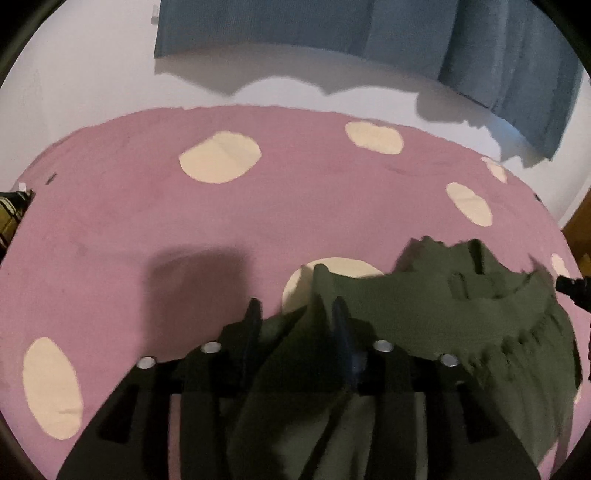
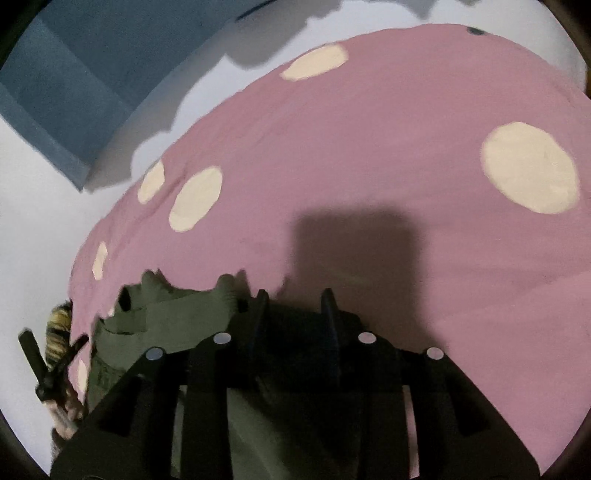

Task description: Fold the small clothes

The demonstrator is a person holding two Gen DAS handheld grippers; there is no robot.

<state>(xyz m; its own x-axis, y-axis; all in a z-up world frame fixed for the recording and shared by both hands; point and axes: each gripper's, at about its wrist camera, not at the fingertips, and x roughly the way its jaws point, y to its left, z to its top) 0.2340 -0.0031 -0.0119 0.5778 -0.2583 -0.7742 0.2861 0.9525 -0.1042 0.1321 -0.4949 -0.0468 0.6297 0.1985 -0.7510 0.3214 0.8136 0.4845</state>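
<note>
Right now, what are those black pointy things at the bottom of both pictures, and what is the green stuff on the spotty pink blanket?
Those black prongs are the fingers of two pinching tools, and a person holds one in each hand. Each tool carries a small camera looking along its fingers, so one picture comes from the left tool and one from the right tool. The green stuff is a small dark green garment lying rumpled on a pink cover with cream spots, waiting to be folded. Both tools have their fingers apart. Green cloth sits between the left tool's fingers, but they are not squeezing it. A blue cloth hangs on the white wall behind.
</note>
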